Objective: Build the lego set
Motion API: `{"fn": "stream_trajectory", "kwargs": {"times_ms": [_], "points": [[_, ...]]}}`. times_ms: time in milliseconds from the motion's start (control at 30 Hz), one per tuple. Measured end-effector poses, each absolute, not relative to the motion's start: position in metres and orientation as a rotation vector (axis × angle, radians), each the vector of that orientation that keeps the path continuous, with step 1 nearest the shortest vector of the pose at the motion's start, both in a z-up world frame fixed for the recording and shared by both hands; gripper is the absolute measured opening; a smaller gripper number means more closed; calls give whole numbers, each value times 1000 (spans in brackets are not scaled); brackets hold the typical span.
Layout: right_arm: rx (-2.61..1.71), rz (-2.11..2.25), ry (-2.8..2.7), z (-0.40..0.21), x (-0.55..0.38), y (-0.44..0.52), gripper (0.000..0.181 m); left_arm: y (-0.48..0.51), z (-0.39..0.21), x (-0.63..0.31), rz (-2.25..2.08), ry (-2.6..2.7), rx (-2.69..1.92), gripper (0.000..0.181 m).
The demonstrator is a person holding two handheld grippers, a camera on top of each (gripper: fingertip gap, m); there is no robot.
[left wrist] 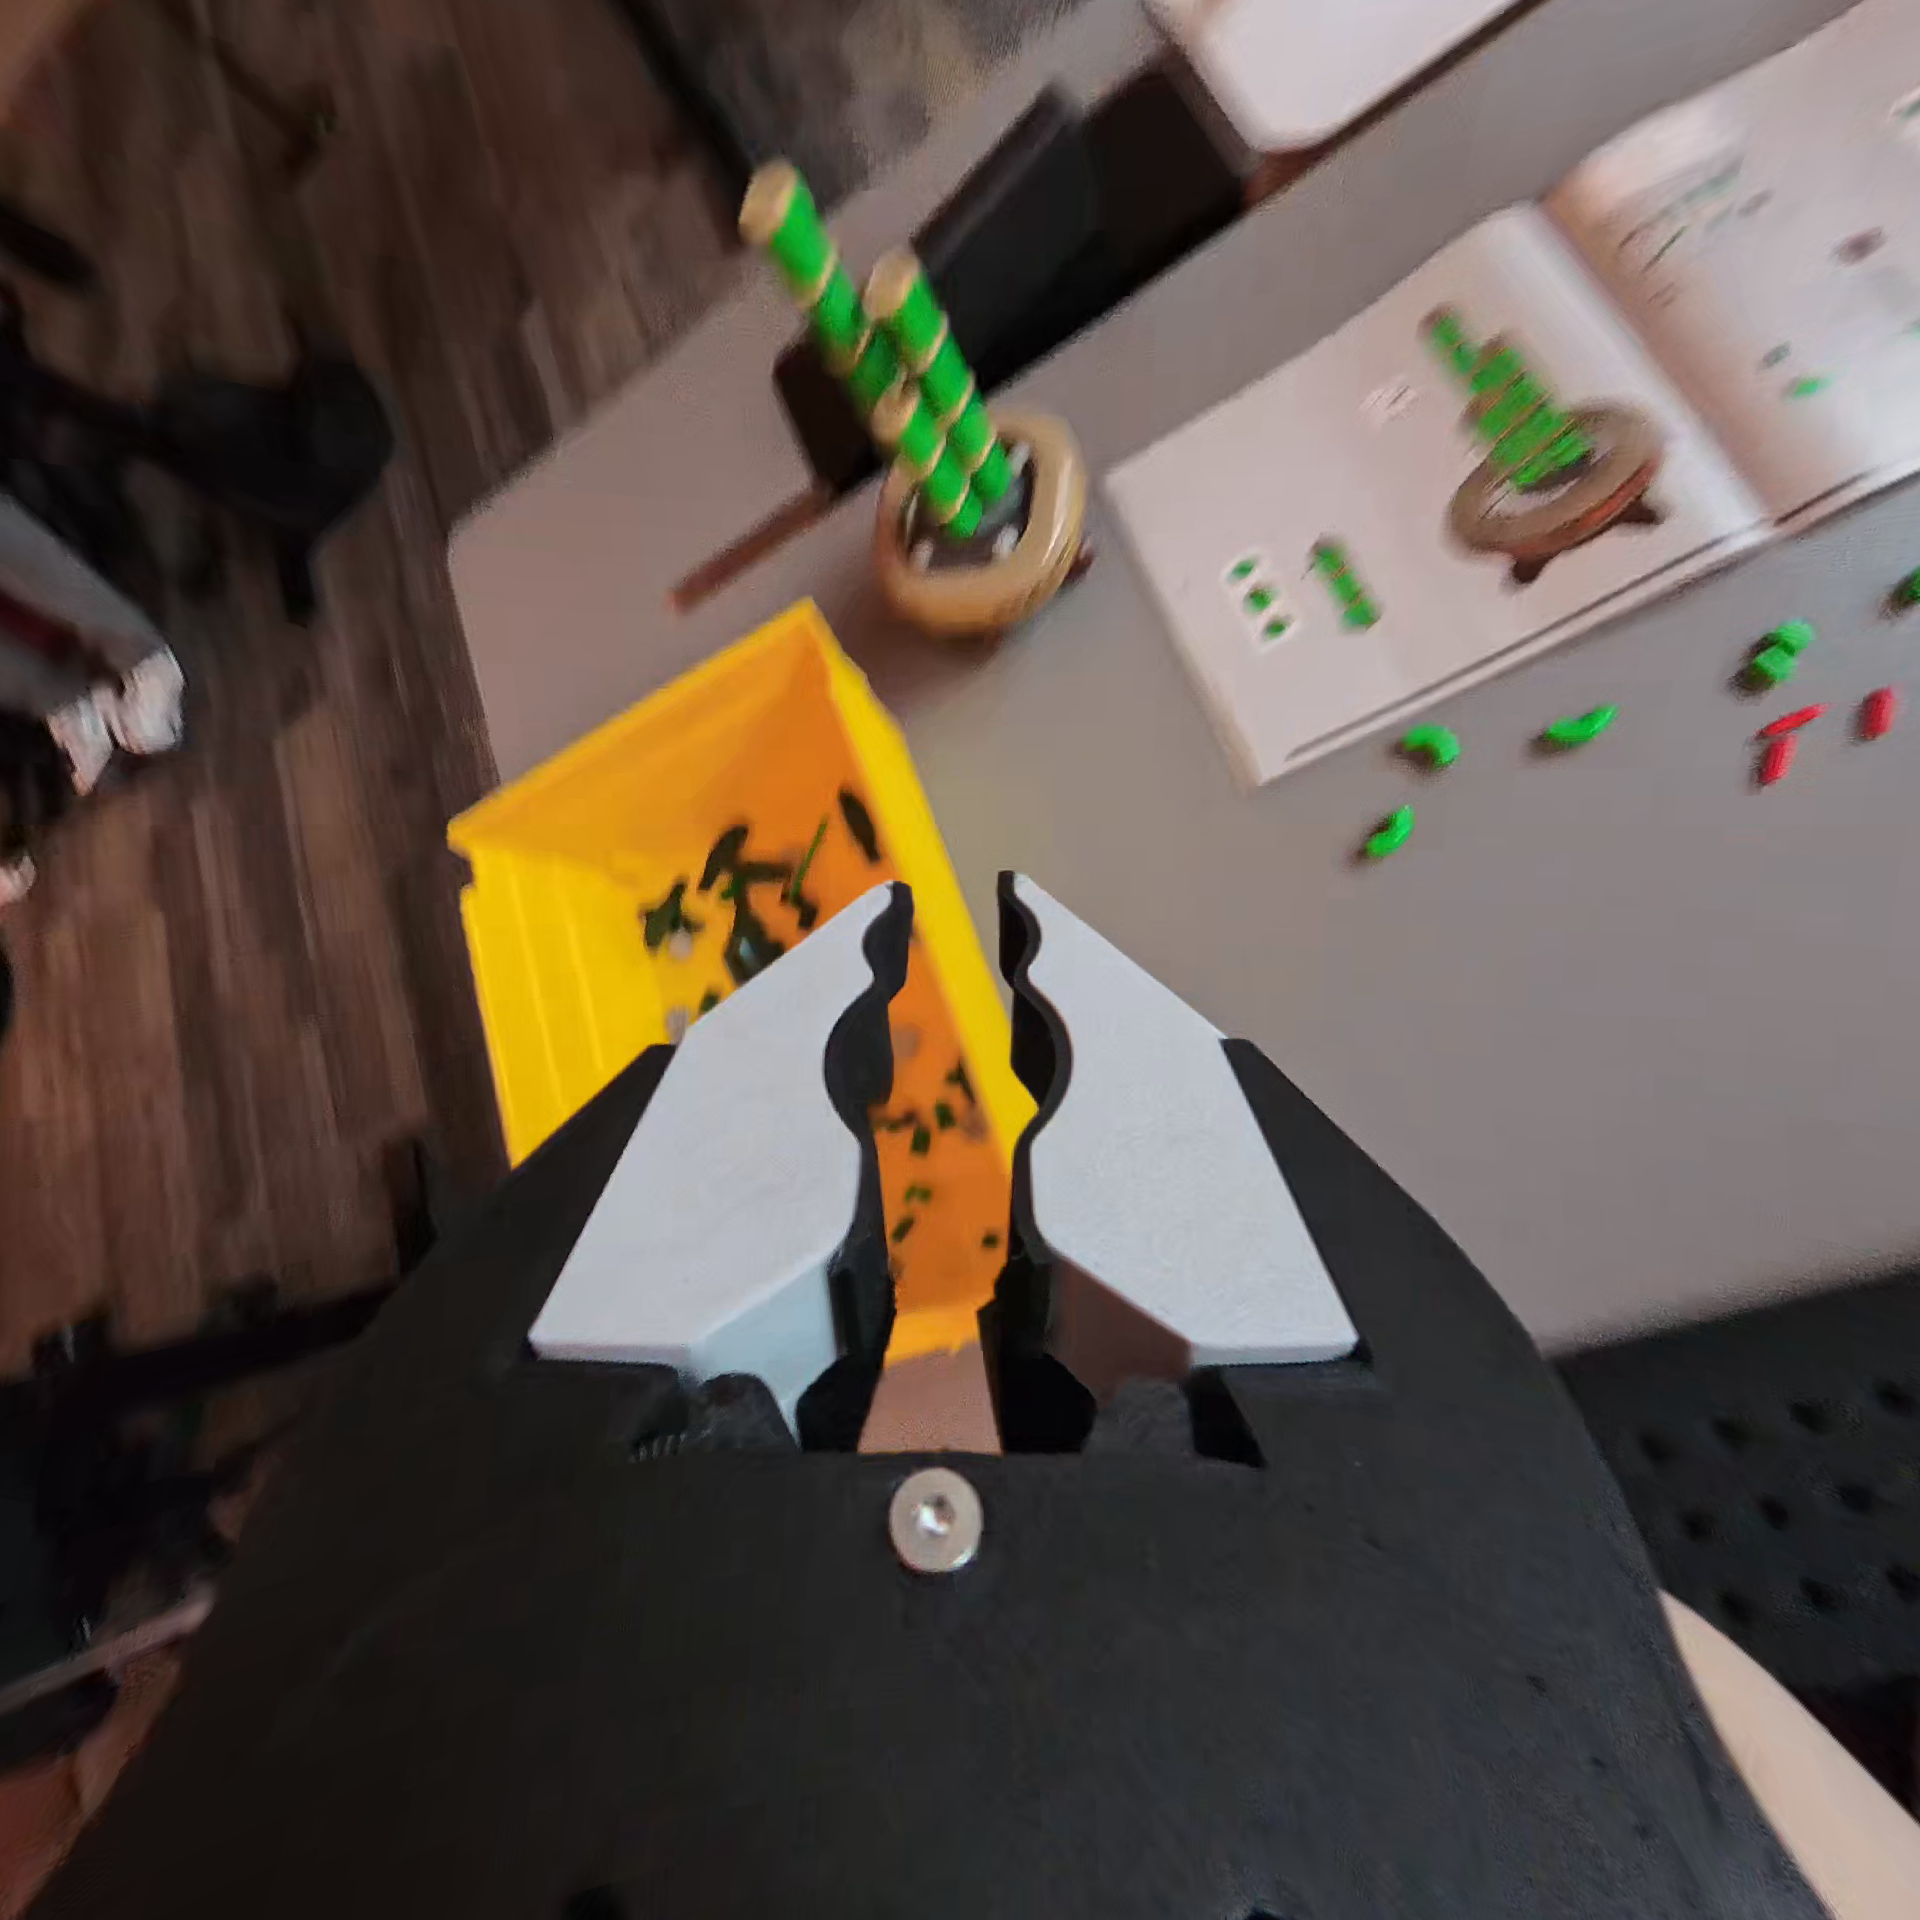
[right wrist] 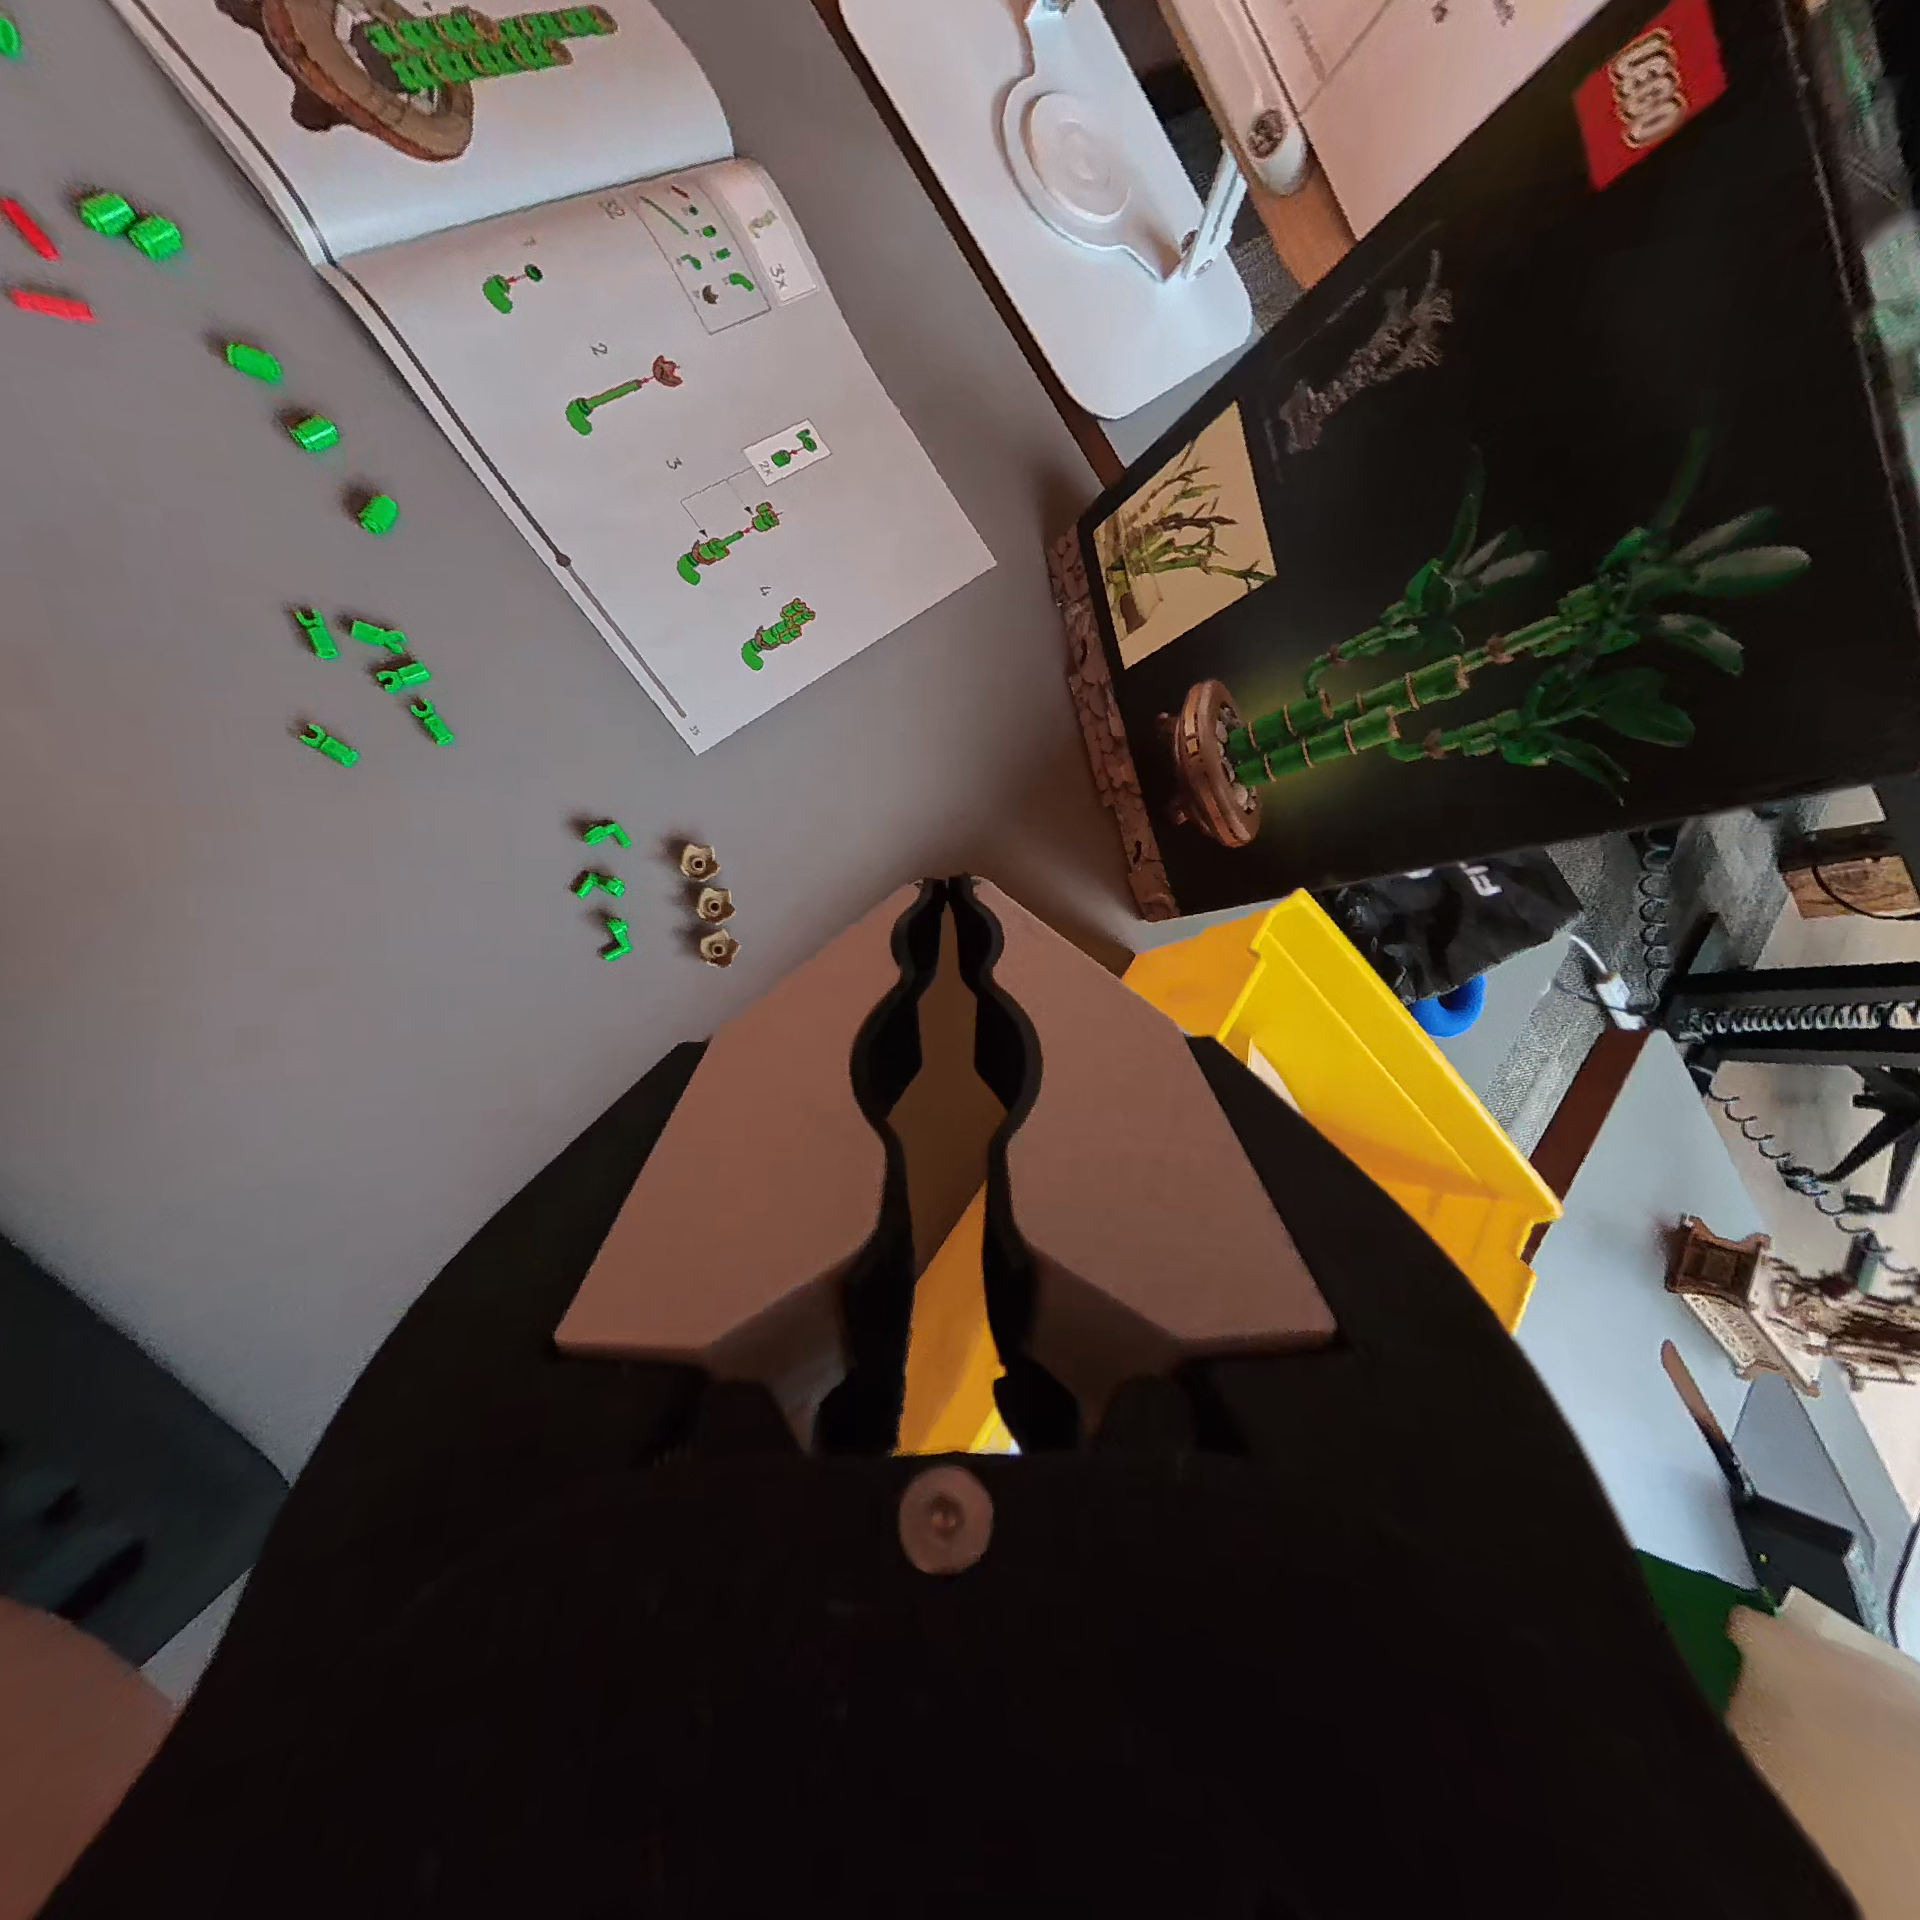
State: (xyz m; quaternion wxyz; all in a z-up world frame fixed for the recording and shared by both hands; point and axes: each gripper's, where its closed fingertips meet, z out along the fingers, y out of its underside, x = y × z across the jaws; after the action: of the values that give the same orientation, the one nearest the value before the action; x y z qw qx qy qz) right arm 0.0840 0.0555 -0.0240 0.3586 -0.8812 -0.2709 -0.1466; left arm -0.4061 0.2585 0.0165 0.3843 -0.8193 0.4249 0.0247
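A part-built bamboo model (left wrist: pixel 914 353), green stalks in a tan round pot (left wrist: pixel 982 540), stands on the grey table at the far edge in the left wrist view. My left gripper (left wrist: pixel 954 899) is open and empty, held above a yellow bin (left wrist: pixel 665 748) of dark green pieces. My right gripper (right wrist: pixel 948 885) is shut and empty, above the table near three tan flower pieces (right wrist: pixel 713 904) and small green clips (right wrist: pixel 603 888). Loose green pieces (right wrist: pixel 312 431) and red pieces (right wrist: pixel 47 301) lie left of the open instruction booklet (right wrist: pixel 623 395), which also shows in the left wrist view (left wrist: pixel 1455 499).
The black set box (right wrist: pixel 1507 520) stands at the right. A second yellow bin (right wrist: pixel 1371 1081) sits under my right gripper's right side. A white object (right wrist: pixel 1091 197) lies beyond the booklet. Wooden floor (left wrist: pixel 208 935) lies left of the table. About 25 cm separates my left fingertips from the part-built bamboo model (left wrist: pixel 914 353).
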Motion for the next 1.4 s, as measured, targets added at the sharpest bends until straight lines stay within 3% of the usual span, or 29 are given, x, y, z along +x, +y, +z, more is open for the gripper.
{"fn": "stream_trajectory", "kwargs": {"times_ms": [33, 267, 633, 900, 1400], "points": [[-2281, -387, -720, -26, 80, 59, 1, 265, 10, -429, 75, 1039, -2148, 14], [-2303, -429, -844, -36, 44, 84, 2, 278, -59, -491, -163, 1192, -2310, 5], [-2194, -445, -963, -18, -26, 111, 3, 289, -167, -547, -105, 1268, -2611, 12], [-2229, -451, -967, -28, -29, 114, 3, 313, -175, -525, -284, 1154, -2587, 10], [-2257, -449, -980, -37, -23, 114, 3, 321, -197, -520, -212, 1194, -2610, 5]]}}
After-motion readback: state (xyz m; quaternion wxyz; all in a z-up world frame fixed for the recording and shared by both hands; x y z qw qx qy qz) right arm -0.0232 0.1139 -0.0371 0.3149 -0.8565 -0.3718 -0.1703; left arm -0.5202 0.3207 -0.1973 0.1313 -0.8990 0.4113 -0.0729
